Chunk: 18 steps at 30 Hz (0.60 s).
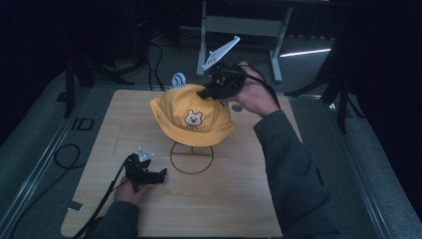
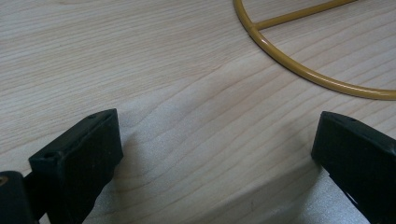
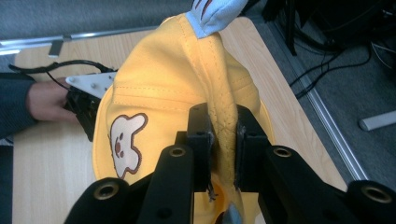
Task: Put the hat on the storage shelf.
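A yellow bucket hat [image 1: 191, 117] with a bear face hangs over a yellow wire ring base [image 1: 191, 158]; whatever holds it up is hidden under it. My right gripper [image 1: 208, 92] is at the hat's far right side, shut on a fold of the yellow fabric [image 3: 223, 121]. The bear face [image 3: 123, 142] is to the left of the jaws. A pale blue and white piece [image 3: 212, 14] sticks out beyond the hat [image 3: 159, 84]. My left gripper [image 1: 158, 175] rests low on the table, left of the ring, open with bare wood between its jaws [image 2: 217, 130]. The ring's rim [image 2: 299, 70] lies ahead of it.
The wooden table [image 1: 224, 199] has bare room in front of and left of the ring. A small grey disc [image 1: 237, 107] lies by the right hand. Behind the table stand white desk legs [image 1: 203, 35]; cables [image 1: 67, 157] lie on the floor at left.
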{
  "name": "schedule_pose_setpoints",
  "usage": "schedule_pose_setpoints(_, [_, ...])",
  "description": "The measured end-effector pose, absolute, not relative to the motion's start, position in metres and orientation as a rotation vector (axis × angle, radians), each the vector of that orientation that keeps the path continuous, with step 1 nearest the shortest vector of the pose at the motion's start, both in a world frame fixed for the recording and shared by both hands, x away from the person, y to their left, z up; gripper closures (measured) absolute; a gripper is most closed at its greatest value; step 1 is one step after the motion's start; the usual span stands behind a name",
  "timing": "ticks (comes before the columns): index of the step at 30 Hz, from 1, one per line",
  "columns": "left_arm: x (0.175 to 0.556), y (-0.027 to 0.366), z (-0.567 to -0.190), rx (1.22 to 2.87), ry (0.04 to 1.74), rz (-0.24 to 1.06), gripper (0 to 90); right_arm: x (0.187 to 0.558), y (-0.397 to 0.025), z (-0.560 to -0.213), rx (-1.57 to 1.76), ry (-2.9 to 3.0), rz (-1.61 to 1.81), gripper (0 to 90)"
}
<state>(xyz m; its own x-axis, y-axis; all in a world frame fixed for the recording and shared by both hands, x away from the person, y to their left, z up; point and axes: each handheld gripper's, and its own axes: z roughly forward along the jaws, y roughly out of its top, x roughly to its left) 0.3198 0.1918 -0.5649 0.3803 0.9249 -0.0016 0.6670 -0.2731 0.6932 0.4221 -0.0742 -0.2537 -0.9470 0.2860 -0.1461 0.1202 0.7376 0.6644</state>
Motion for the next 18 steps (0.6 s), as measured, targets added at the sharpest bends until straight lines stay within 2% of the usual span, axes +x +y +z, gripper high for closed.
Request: schedule_pose_setpoints(18, [0.32,0.192,-0.565,2.033,1.362,0.548,1.9,0.432,-0.036,-0.268,0.332,2.762,0.842,78.6])
